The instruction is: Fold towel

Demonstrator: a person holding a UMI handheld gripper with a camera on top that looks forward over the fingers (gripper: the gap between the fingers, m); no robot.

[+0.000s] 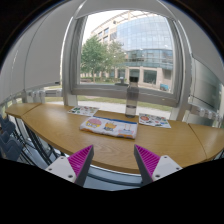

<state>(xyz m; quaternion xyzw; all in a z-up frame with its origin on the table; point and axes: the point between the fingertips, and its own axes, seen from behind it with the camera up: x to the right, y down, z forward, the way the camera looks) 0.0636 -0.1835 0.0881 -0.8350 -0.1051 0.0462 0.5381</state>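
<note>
Towel (110,126) flat on table (60,125), colourful print; tongs (115,163) open

Your gripper (112,163) hangs above the long brown surface (60,125) with its jaws wide apart and nothing between them. The purple pads (80,160) point forward. Ahead of them, a colourful towel (108,126) lies flat on the surface. Beyond it stands a big window (125,50) showing a building (150,50) and trees (95,55).
</note>
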